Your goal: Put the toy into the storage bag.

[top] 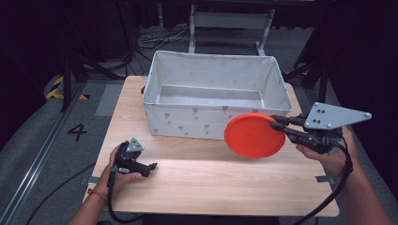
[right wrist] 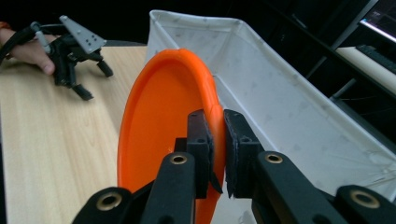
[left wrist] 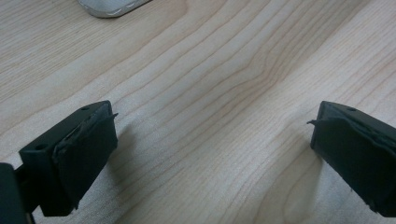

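An orange plastic plate (top: pixel 254 135) hangs in the air in front of the white fabric bin (top: pixel 187 122), held by its right rim. My right gripper (top: pixel 276 123) is shut on that rim, and in the right gripper view both pads clamp the edge of the orange plate (right wrist: pixel 159 121) at my right gripper (right wrist: pixel 217 140). The bin's wall (right wrist: pixel 280 107) stands just right of the plate. My left gripper (top: pixel 149 168) rests low on the wooden table (top: pixel 211 183) at the front left. Its fingers (left wrist: pixel 79 154) are wide apart, open over bare wood, with nothing between them.
The bin is deep, sits at the back half of the table, and its bottom (top: pixel 209 96) holds nothing. A corner of the bin (left wrist: pixel 112 7) lies ahead of the left gripper. Dark floor, cables and frame legs surround the table.
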